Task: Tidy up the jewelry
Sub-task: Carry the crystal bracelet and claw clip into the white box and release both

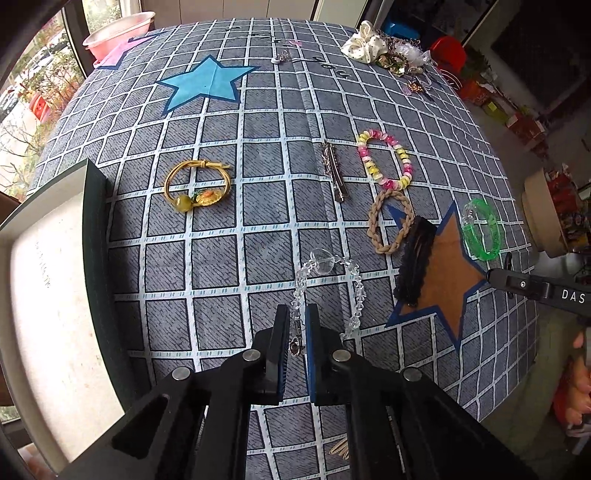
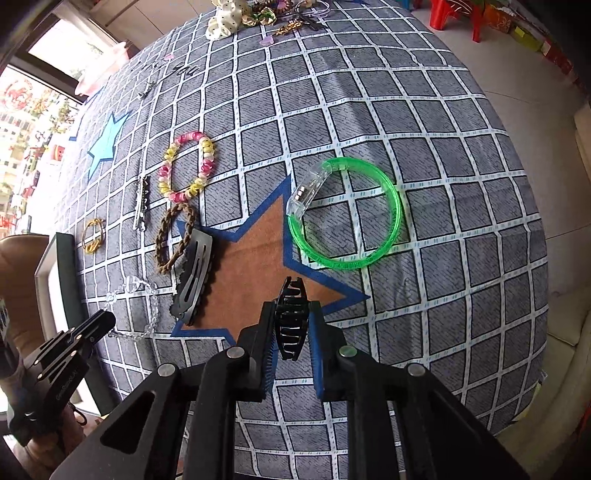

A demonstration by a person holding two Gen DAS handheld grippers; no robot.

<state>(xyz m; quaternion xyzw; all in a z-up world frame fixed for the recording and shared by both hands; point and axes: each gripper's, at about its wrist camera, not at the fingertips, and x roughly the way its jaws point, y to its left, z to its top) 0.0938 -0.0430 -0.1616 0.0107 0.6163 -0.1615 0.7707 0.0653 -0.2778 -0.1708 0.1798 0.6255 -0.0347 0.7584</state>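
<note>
My left gripper [image 1: 297, 325] is shut on the clasp end of a clear crystal bead bracelet [image 1: 325, 280], whose loop lies on the cloth ahead; it also shows in the right wrist view [image 2: 136, 306]. My right gripper [image 2: 291, 321] is shut on a black claw hair clip [image 2: 291, 319] just above the brown star. A green plastic bangle [image 2: 347, 214] lies ahead of it. A black snap clip [image 1: 415, 264], a braided tan band [image 1: 391, 221], a pink-yellow bead bracelet [image 1: 386, 160], a silver hair clip [image 1: 334, 171] and a yellow cord bracelet [image 1: 197, 184] lie on the cloth.
An open box with a dark green rim [image 1: 98, 258] and a pale lining sits at the left table edge. A pile of scrunchies and trinkets [image 1: 384, 50] lies at the far right corner. A pink basin [image 1: 118, 33] stands far left. The table edge drops off on the right.
</note>
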